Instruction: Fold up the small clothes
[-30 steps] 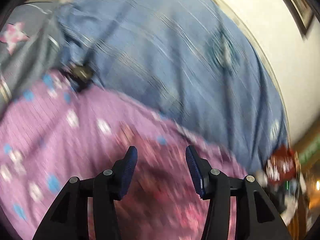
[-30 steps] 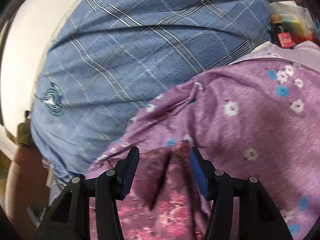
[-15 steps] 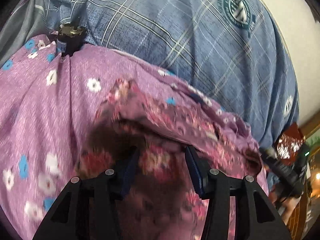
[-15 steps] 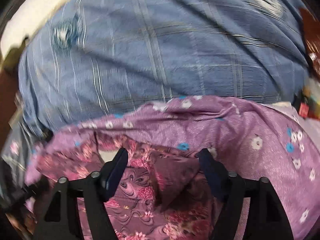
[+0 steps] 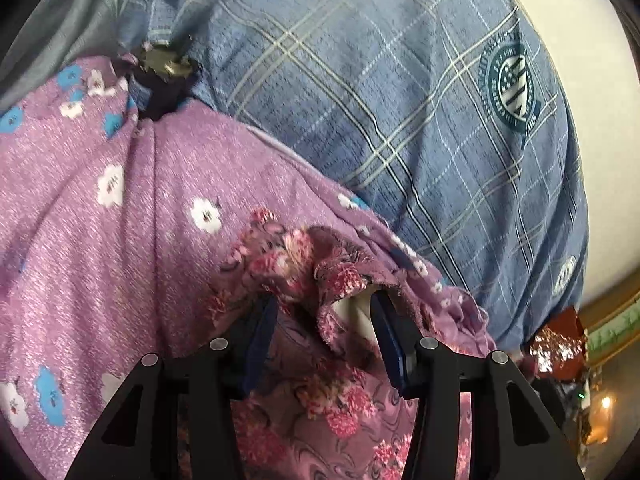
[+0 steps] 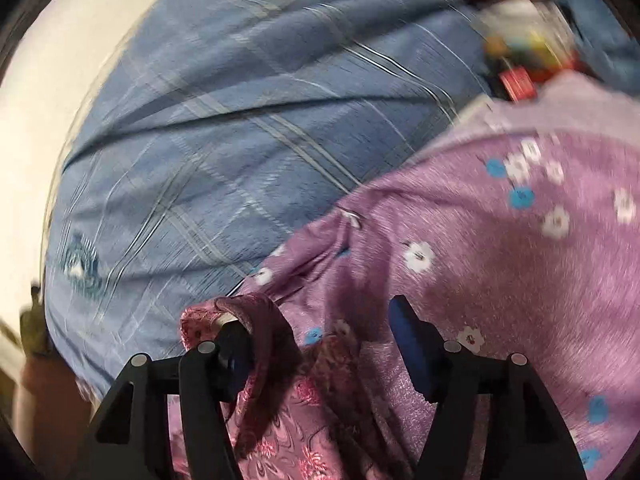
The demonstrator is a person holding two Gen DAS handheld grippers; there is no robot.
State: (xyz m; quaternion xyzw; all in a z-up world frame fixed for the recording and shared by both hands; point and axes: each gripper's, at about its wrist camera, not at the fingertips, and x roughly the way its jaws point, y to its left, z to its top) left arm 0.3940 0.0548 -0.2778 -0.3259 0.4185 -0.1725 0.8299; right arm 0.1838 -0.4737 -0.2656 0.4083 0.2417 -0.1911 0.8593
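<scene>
A dark pink floral garment (image 5: 320, 400) lies bunched on a purple cloth with white and blue flowers (image 5: 120, 240). My left gripper (image 5: 324, 308) is pushed into the garment's frayed edge. Its fingers stand apart with cloth between and over the tips, and the pads do not press on it. In the right wrist view the same floral garment (image 6: 280, 440) has a rolled hem draped over the left finger of my right gripper (image 6: 316, 320). Its jaws are closing, with a fold of garment between them, and the right pad (image 6: 408, 344) is bare. The purple cloth (image 6: 500, 280) is beyond.
A blue plaid bedsheet (image 5: 360, 100) with round crests covers the bed behind the clothes, up to a white wall (image 5: 592, 80). A dark small object (image 5: 160, 76) sits at the purple cloth's far corner. A red packet (image 5: 556, 344) and blurred clutter (image 6: 520, 64) lie at the sheet's edge.
My left gripper has come down and forward from above the purple cloth into the floral garment's edge. My right gripper swung aside and back, and the hem now hangs over its left finger.
</scene>
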